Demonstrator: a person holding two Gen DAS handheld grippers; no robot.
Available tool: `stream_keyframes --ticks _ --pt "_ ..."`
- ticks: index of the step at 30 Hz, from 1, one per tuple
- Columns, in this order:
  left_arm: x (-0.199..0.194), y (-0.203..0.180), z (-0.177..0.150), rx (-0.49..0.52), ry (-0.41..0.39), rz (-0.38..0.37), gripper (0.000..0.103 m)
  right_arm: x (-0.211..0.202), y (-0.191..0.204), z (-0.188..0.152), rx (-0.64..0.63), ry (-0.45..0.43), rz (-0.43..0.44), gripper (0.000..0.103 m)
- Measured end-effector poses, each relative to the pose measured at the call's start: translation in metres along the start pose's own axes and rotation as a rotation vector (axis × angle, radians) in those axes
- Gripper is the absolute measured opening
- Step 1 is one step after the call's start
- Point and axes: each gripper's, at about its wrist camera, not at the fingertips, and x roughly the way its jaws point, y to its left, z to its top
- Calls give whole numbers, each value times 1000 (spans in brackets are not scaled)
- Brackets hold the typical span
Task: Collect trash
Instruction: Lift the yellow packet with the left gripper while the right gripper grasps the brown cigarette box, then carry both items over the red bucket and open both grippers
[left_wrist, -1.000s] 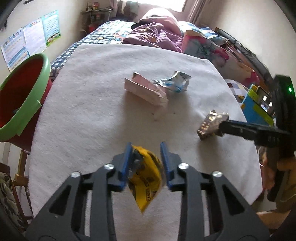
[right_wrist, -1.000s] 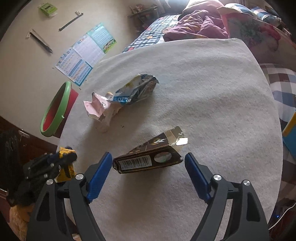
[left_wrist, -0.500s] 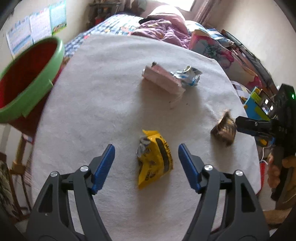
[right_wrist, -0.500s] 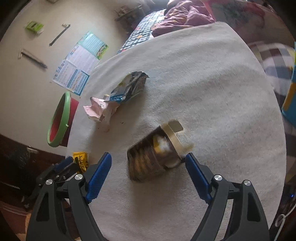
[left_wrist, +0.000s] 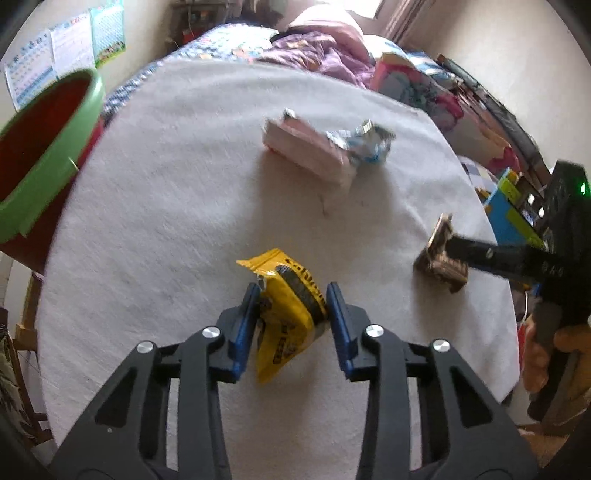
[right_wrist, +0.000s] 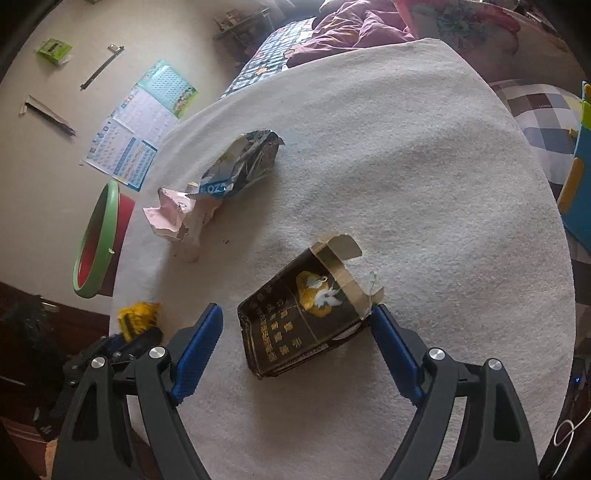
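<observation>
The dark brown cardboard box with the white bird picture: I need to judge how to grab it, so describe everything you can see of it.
The dark brown cardboard box lies on its side on the white cloth-covered table, printed with gold characters and a white bird on a yellow patch. Its far end is torn open, tan flaps sticking up. It sits between the right gripper's open blue pads; one flap corner meets the right-hand pad.
</observation>
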Motion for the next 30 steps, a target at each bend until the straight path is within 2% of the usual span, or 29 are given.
stream_keyframes --ticks 2,4,5,6,14,15,17,21,23,24,25,26,27,29,30 --pt "-6 2 4 -6 -28 10 36 2 4 0 -19 -11 -20 75" --pt "-13 5 8 -8 -53 25 36 3 9 0 -54 -23 -51 61" --pt "-15 6 9 -8 -62 31 36 4 11 1 -63 -23 -56 47" --pt "-18 9 11 -10 -71 37 36 4 10 1 -58 -18 -37 39" --pt "-29 26 24 -28 -108 60 36 -7 15 3 -67 -68 8 25" --pt "-31 28 26 -28 -112 61 36 -10 17 4 -72 -81 9 14" --pt "-35 29 29 -23 -124 64 36 -18 21 8 -77 -107 19 0" --pt "-42 31 37 -4 -148 72 36 -23 26 14 -92 -121 10 1" --pt "-44 34 39 2 -151 76 36 -20 27 15 -71 -115 -8 9" --pt "-45 36 39 2 -150 76 36 -18 24 15 -48 -109 -14 25" --pt "-45 38 39 1 -150 77 36 -16 24 16 -35 -103 -14 36" --pt "-47 41 39 -1 -149 78 36 -15 22 15 -23 -97 -18 55" --pt "-47 44 39 -4 -147 79 36 -14 23 14 -20 -92 -24 58" --pt "-47 48 40 -6 -144 80 36 -10 26 12 -23 -84 -33 58" --pt "-47 51 41 -8 -143 79 36 -7 29 11 -24 -77 -40 63"
